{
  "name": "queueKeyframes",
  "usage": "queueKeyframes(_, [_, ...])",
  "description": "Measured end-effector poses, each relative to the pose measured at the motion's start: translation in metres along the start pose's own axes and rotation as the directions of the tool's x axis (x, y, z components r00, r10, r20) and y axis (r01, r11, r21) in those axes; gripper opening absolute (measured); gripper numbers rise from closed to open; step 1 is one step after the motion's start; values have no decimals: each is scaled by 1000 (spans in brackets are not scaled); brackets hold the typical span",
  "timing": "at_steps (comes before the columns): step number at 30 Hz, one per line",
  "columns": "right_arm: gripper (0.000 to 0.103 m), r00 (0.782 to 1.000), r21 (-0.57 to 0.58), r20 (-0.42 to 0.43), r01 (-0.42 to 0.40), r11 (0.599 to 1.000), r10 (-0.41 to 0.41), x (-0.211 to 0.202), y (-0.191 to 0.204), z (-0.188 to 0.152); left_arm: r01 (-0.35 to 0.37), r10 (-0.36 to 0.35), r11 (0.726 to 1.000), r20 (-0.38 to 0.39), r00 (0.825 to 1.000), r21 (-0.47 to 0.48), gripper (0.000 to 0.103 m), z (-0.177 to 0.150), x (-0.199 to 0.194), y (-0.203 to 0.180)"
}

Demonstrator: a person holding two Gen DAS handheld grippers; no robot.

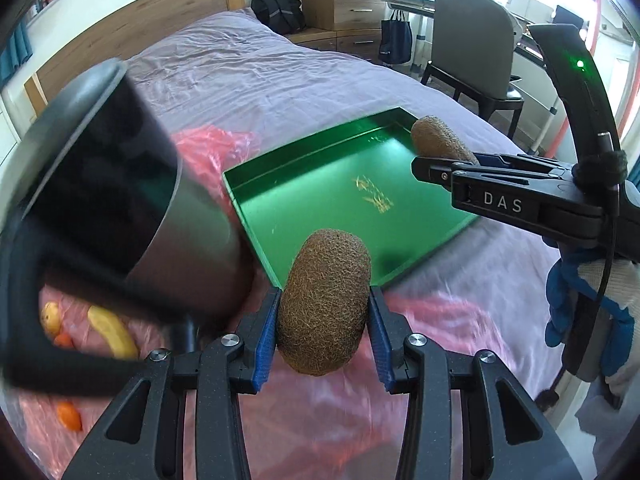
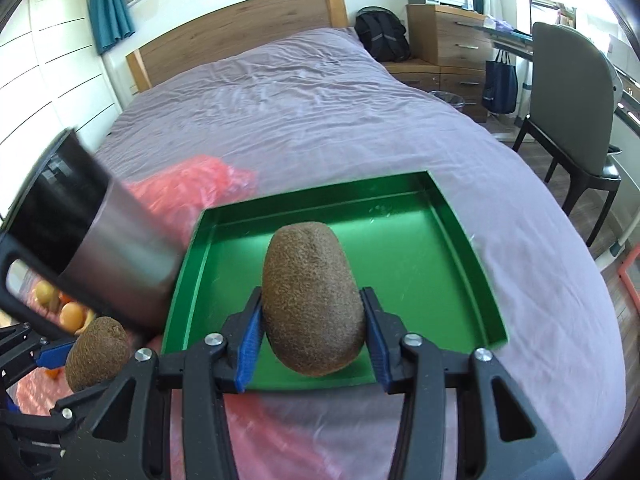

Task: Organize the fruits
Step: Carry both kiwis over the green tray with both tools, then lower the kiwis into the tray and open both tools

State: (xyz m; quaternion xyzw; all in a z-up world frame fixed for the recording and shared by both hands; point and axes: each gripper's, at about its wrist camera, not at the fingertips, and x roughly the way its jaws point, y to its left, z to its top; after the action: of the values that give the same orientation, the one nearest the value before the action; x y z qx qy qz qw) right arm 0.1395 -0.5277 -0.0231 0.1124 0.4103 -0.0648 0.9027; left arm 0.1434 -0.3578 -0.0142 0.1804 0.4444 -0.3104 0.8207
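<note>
Brown fuzzy kiwi [image 1: 324,304] clamped between blue pads of left claw [image 1: 325,332], held just short of green tray's [image 1: 256,216] near rim, above pink plastic bag [image 1: 320,420]. Second kiwi [image 2: 312,300] gripped in right claw [image 2: 314,340], held over tray's near edge. Banana [image 1: 114,336] and oranges [image 1: 70,416] lay on bag left of tray. Tray sat on purple bed [image 2: 300,92]; chair [image 2: 572,92] beyond tray's right side.
</note>
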Motion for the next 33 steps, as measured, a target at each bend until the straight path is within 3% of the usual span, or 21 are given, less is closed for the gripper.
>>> queueKeyframes(6, [19, 999, 35, -6, 40, 999, -39, 52, -30, 28, -53, 53, 999, -30, 998, 14, 37, 33, 60, -3])
queueKeyframes(15, [19, 991, 48, -64, 122, 991, -119, 108, -65, 42, -59, 57, 998, -84, 995, -22, 37, 40, 122, 0])
queueKeyframes(33, [22, 977, 20, -126, 177, 984, -173, 129, -69, 35, -31, 25, 998, -101, 995, -52, 38, 37, 133, -1])
